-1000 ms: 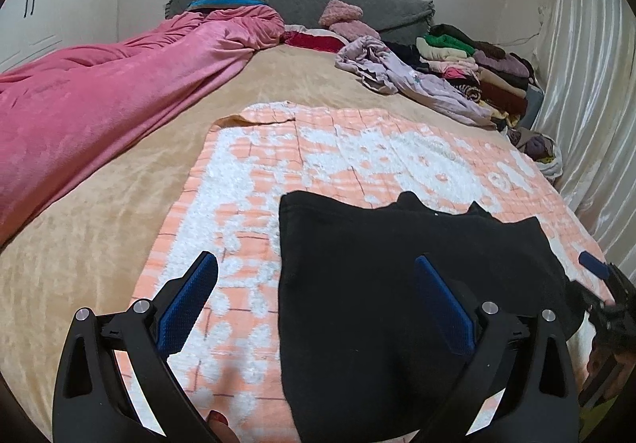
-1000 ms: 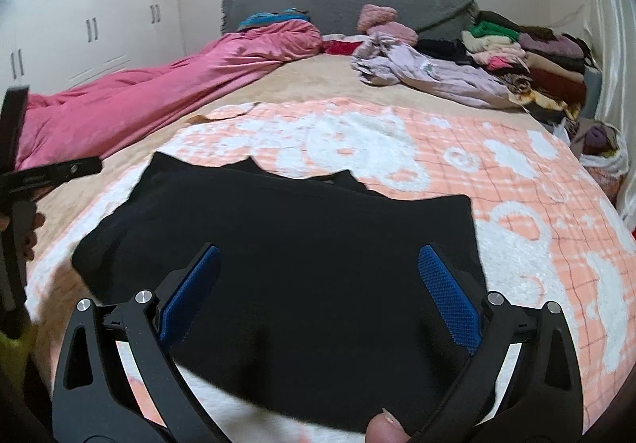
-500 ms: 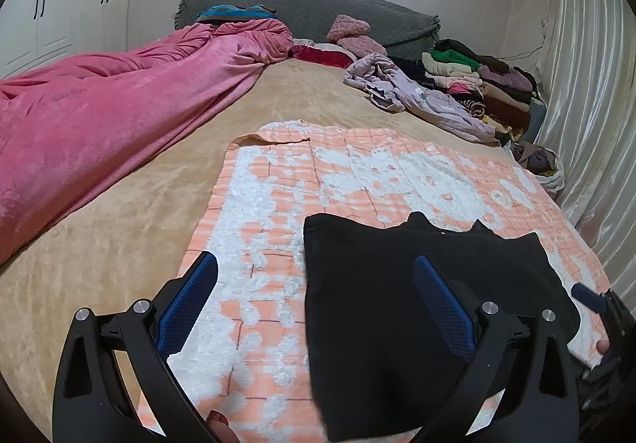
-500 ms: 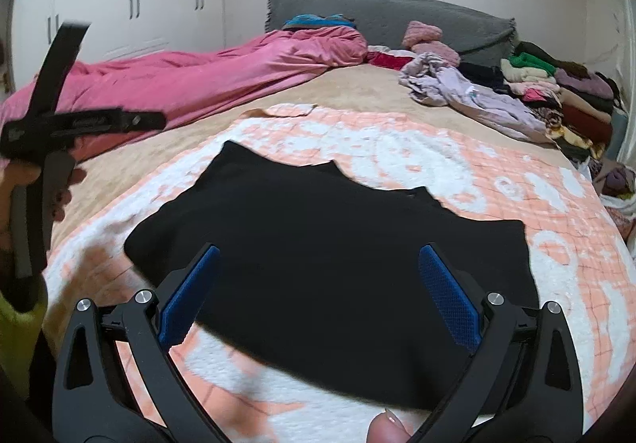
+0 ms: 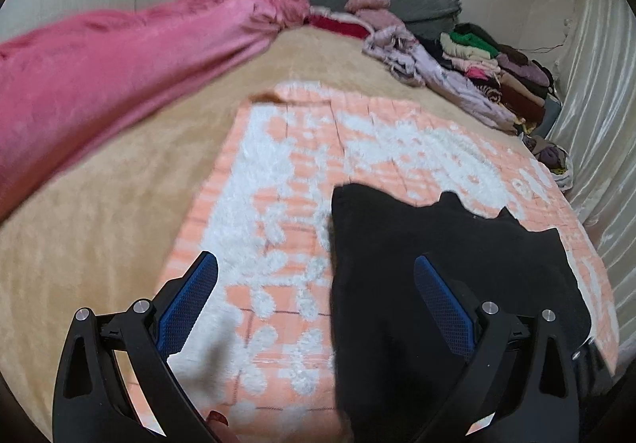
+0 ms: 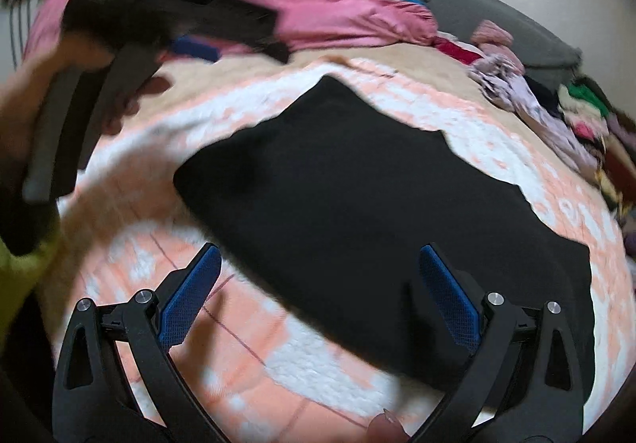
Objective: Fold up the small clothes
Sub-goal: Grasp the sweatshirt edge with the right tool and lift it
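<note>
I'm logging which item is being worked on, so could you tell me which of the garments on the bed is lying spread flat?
The black garment, flat on the peach-and-white blanket; the other clothes sit heaped or stacked near the headboard.

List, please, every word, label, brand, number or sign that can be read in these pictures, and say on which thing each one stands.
None: no text can be read in either view.
The black garment shows no print or label.
The orange and white blanket bears only a pattern, no letters.
The left gripper, seen from the right wrist, is too blurred to show any marking.
</note>
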Available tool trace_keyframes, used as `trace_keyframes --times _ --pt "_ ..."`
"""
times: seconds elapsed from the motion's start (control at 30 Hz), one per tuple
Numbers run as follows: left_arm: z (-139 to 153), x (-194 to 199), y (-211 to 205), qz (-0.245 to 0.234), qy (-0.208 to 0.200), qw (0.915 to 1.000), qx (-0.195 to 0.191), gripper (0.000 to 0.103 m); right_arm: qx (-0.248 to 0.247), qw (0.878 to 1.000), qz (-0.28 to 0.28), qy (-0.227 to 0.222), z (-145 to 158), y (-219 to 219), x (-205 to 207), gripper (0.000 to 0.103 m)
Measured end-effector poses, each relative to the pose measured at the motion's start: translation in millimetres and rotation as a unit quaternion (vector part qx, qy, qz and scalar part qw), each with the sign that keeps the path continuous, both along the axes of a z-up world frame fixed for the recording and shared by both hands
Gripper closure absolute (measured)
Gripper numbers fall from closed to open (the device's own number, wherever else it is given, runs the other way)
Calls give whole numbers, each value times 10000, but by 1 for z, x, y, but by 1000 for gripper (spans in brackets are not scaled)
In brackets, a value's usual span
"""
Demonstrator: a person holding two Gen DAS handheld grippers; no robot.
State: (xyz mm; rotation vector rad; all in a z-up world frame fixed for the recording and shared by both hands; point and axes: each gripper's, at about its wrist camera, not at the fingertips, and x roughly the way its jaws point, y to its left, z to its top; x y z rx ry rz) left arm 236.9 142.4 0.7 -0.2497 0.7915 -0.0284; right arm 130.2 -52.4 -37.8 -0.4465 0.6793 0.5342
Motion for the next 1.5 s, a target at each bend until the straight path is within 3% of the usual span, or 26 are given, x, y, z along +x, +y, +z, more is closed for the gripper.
trace_keyframes --times 0.37,0.53,0.6,0.7,0.73,0.77,0.93,1.03,1.13,1.5 --pt "-46 35 -15 -434 587 9944 -761 6 -622 9975 73 -319 -16 33 12 11" --pt "-55 40 -15 -483 650 9906 -1106 6 -707 9950 70 -698 -15 39 7 54" --pt "-56 40 -12 -494 666 9881 -1299 7 -446 9963 58 -735 -8 31 5 82" --pt "-58 39 -12 -535 689 9844 -1530 19 152 9981 -8 -592 3 12 7 92" --pt "-60 39 -13 -557 705 9833 -1585 34 250 9981 -25 -564 3 10 9 93" --pt "-62 40 -14 -571 731 9819 -1651 42 400 9978 -56 -529 6 6 9 94" --pt "-66 40 -26 -787 811 9726 -2030 44 645 9969 -41 -439 8 -1 12 95" --pt "-68 38 -33 -842 850 9663 -2278 66 721 9966 -35 -390 9 -3 14 95" --pt "-63 35 -40 -783 792 9694 -2188 77 848 9959 -47 -319 11 -9 12 96" --pt "-2 33 -95 -789 481 9776 -1894 81 1412 9876 -445 -523 38 -69 4 99"
